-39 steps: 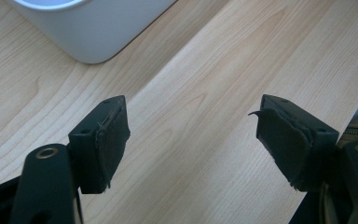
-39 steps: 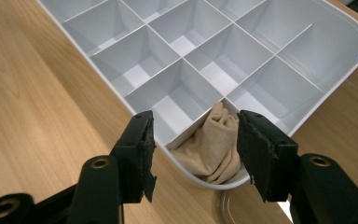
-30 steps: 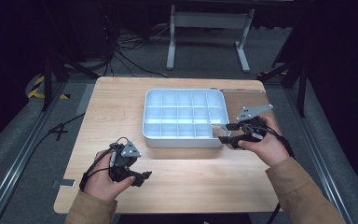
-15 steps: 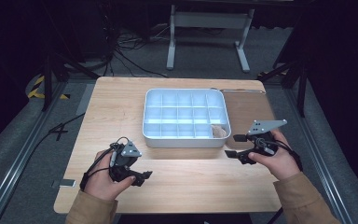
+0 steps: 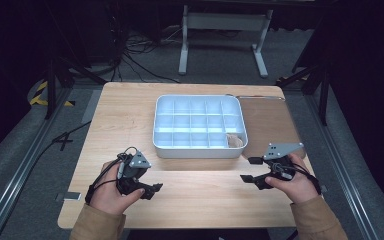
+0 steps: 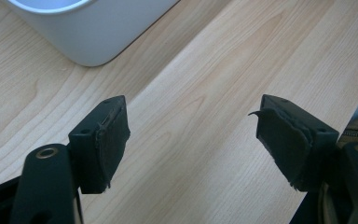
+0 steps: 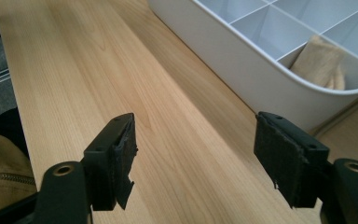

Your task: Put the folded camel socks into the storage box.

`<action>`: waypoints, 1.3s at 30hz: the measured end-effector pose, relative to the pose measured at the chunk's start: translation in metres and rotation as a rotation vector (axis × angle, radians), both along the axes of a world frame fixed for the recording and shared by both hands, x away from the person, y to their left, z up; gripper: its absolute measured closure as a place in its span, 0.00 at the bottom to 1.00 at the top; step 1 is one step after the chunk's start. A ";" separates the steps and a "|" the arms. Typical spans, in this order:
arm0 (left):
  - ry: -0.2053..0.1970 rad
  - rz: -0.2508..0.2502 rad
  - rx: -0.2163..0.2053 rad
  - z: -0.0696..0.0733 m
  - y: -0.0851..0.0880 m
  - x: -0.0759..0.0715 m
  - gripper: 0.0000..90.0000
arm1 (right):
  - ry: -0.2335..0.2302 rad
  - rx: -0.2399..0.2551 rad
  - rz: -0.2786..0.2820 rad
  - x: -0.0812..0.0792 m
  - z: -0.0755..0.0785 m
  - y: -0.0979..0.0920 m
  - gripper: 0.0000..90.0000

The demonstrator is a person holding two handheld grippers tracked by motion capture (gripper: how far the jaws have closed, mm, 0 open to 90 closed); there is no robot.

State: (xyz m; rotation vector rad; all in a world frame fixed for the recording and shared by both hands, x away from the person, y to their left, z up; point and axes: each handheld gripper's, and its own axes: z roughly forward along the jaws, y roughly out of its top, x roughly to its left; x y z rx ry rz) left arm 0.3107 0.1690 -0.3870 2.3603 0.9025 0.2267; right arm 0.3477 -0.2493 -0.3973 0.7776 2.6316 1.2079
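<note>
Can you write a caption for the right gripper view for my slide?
Right gripper hangs open and empty over the wooden table, beside a white divided tray with a tan cloth in its corner compartment.

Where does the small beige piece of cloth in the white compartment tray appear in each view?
High view: the small beige piece of cloth lies in the tray's near right corner compartment, right of centre.
Left gripper view: not in it; a corner of the white compartment tray is at upper left.
Right gripper view: upper right, inside the tray.
Shared landmark: the tray's rounded corner.
</note>
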 end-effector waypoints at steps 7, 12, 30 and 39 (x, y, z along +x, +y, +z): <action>0.014 0.006 -0.001 -0.002 0.000 0.000 0.29 | 0.021 -0.053 0.035 0.003 -0.023 0.001 0.33; 0.015 -0.002 0.010 -0.003 0.000 0.002 0.29 | 0.044 -0.089 0.030 0.004 -0.044 0.002 0.31; 0.038 0.004 0.023 -0.012 0.001 0.006 0.29 | -0.014 -0.122 0.039 -0.010 -0.079 0.009 0.25; 0.048 -0.003 0.031 -0.016 0.001 0.009 0.29 | -0.045 -0.090 0.046 -0.014 -0.084 0.011 0.22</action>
